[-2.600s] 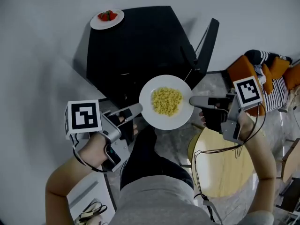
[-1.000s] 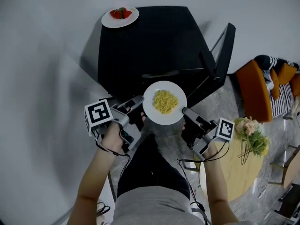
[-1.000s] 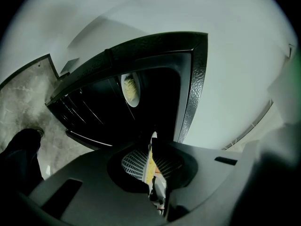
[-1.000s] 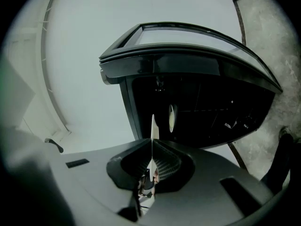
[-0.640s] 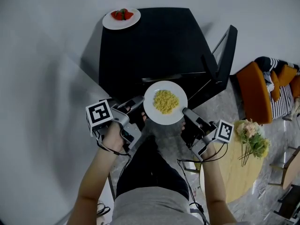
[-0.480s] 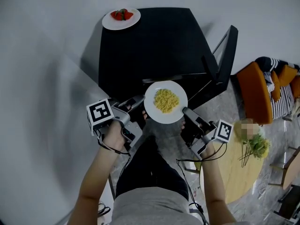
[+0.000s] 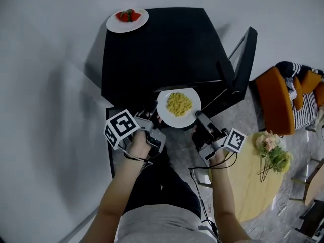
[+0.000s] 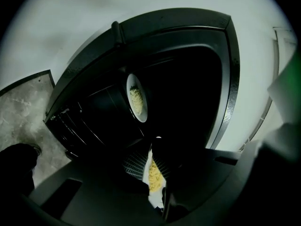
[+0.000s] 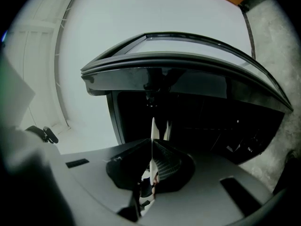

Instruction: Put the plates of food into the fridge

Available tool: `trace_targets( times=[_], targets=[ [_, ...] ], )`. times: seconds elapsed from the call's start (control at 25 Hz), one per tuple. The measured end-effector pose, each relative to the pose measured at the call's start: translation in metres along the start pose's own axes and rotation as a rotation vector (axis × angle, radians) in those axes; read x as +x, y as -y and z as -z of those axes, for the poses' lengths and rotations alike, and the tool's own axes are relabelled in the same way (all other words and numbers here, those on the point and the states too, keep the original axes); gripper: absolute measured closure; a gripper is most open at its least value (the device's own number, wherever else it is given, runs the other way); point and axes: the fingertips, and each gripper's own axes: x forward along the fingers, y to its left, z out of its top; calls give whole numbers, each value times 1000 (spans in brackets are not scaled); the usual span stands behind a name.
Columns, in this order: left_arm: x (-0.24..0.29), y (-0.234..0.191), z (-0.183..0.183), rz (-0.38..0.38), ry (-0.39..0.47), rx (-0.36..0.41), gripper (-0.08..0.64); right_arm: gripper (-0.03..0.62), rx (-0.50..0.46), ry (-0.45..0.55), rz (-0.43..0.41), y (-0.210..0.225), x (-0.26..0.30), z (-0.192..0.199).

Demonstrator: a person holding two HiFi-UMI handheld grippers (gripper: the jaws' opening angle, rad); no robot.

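A white plate of yellow noodles (image 7: 178, 108) hangs level at the mouth of the black fridge (image 7: 162, 49), whose door (image 7: 243, 59) stands open to the right. My left gripper (image 7: 153, 116) is shut on the plate's left rim and my right gripper (image 7: 198, 117) on its right rim. In the left gripper view the plate (image 8: 151, 182) shows edge-on between the jaws of the left gripper (image 8: 153, 173). The right gripper (image 9: 151, 168) pinches the thin white rim (image 9: 152, 135). A second plate with strawberries (image 7: 127, 19) rests on the fridge top.
Deep in the dark fridge a plate-shaped image with noodles (image 8: 136, 102) shows; I cannot tell whether it is a reflection. A round wooden table (image 7: 253, 191) with flowers (image 7: 271, 151) stands at the right, an orange chair (image 7: 276, 100) beyond it. White wall lies at the left.
Both grippers have carried the noodle plate forward, from in front of the fridge to its open mouth. The left gripper has closed in towards the plate's near-left side.
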Motion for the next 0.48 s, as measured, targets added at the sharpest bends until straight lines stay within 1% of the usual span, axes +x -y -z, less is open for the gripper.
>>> trace_targets(
  times=[0.12,0.28,0.4,0.48],
  targets=[
    [3,-5,0,-26,22,21,537,574,12,25,-2,6,0,0],
    [5,-6,-7,-43,67,71,537,574,-4,44,-10,9,5,-1],
    [7,-3,-10,-25,101,58,537,574,-2,56,-21,11,9,-3],
    [11,-1,-5,-10,102,46,537,574,14,73,-29,13,12,-3]
  ],
)
